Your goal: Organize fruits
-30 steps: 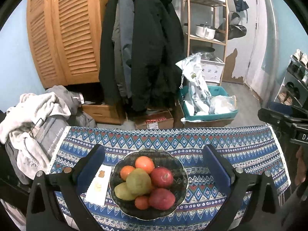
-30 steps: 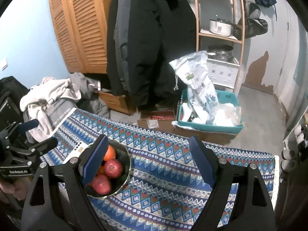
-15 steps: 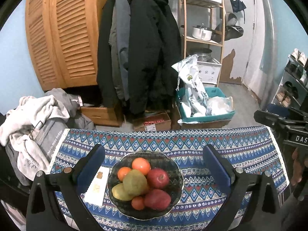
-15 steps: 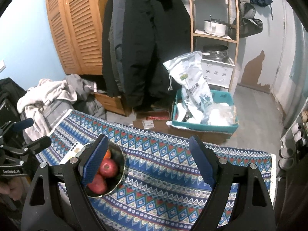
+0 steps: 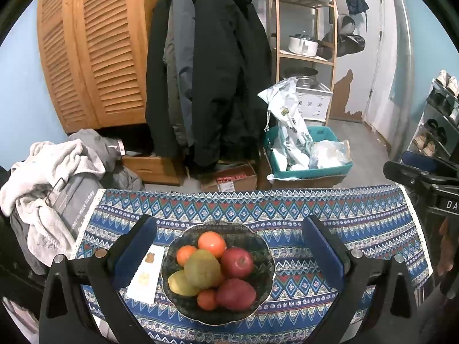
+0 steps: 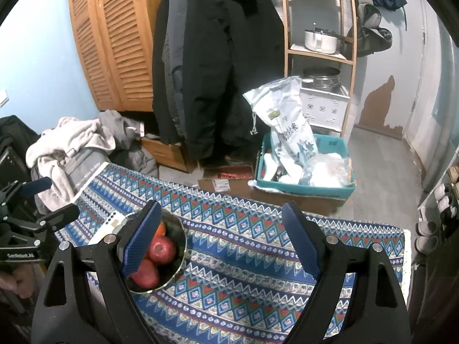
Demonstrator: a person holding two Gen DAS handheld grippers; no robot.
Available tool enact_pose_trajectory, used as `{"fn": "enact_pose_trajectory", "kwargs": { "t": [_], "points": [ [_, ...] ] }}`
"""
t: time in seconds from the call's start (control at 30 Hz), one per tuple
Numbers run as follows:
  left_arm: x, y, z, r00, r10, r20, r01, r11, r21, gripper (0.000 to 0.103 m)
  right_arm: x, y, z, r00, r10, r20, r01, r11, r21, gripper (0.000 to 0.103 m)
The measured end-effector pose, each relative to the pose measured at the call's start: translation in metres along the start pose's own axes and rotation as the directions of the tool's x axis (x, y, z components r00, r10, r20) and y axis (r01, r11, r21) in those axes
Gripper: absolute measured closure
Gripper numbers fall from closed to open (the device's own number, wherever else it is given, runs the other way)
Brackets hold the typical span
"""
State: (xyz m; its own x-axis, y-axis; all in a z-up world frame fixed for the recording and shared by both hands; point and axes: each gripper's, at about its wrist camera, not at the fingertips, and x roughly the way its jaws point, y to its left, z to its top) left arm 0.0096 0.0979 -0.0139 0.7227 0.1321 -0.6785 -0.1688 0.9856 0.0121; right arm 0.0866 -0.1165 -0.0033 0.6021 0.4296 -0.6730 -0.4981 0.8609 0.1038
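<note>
A dark patterned bowl sits on the tablecloth, piled with fruit: two red apples, several oranges, a green fruit and a yellow one. My left gripper hovers open above and in front of the bowl, its fingers on either side of it, touching nothing. My right gripper is open over bare cloth to the right of the bowl, whose apples show behind its left finger. Each gripper appears at the edge of the other's view: the right gripper and the left gripper.
A white card lies just left of the bowl. The blue patterned tablecloth covers the table. A heap of clothes sits off the left edge. On the floor beyond are a teal bin with bags, a cardboard box and hanging coats.
</note>
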Motion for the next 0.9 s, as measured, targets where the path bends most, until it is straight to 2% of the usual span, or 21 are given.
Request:
{"fn": "enact_pose_trajectory", "kwargs": {
  "t": [0.9],
  "points": [
    [0.0066,0.0009,-0.0014,1.0,0.006,-0.021,-0.006,1.0,0.004,0.001,-0.0012,-0.0011,0.0008,1.0,0.0,0.0,0.0,1.0,-0.003,0.018]
  ]
}}
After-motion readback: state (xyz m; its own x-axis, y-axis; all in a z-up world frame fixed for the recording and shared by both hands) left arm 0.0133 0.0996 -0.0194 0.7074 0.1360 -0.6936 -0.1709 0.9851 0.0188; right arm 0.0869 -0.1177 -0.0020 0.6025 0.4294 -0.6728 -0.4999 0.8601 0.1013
